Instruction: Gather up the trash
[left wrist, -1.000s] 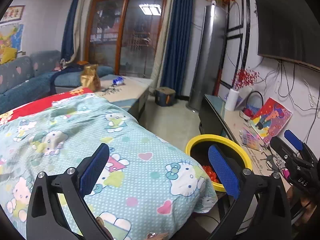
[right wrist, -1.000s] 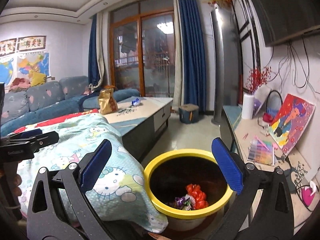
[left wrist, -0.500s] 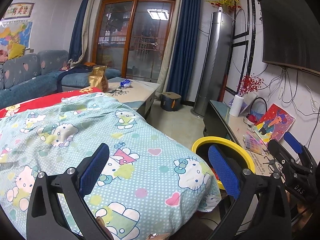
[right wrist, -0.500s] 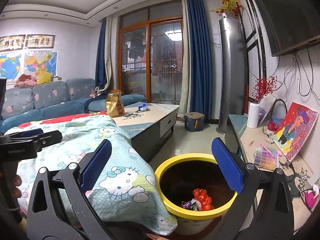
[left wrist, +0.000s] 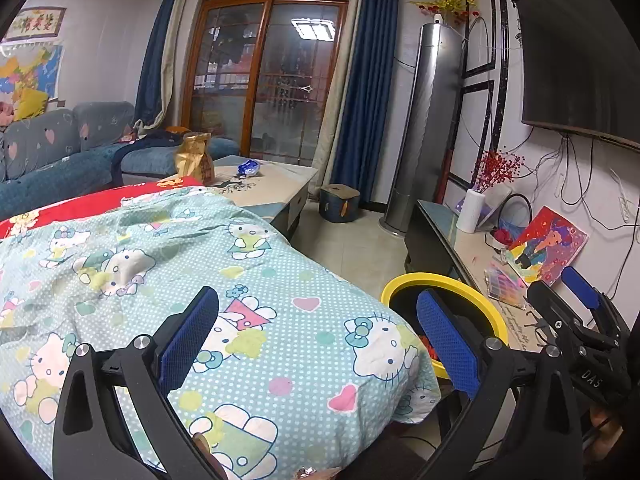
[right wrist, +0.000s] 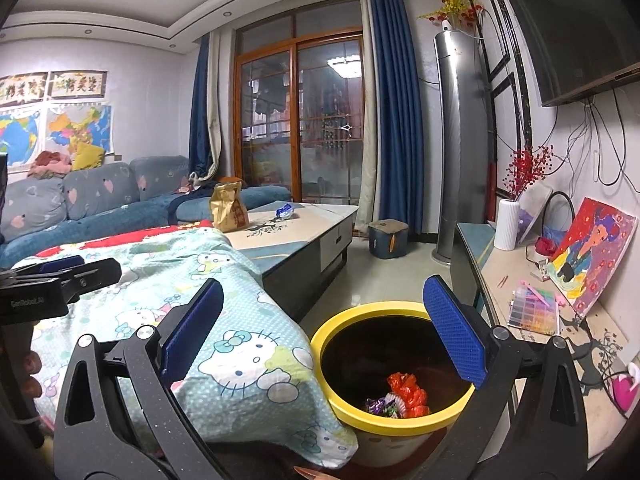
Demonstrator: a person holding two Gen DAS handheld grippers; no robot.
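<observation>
Both grippers hang wide open and empty: the left gripper (left wrist: 318, 334) over the Hello Kitty blanket (left wrist: 248, 280), the right gripper (right wrist: 324, 330) above the yellow-rimmed trash bin (right wrist: 394, 364), which holds red and what look like purple wrappers (right wrist: 400, 396).

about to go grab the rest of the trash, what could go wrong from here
The blue wrapper and brown paper bag sit far off on the coffee table, so a carry back to the yellow bin could drop them on the way. The quilt hangs beside the bin's rim and could snag an open gripper.
</observation>
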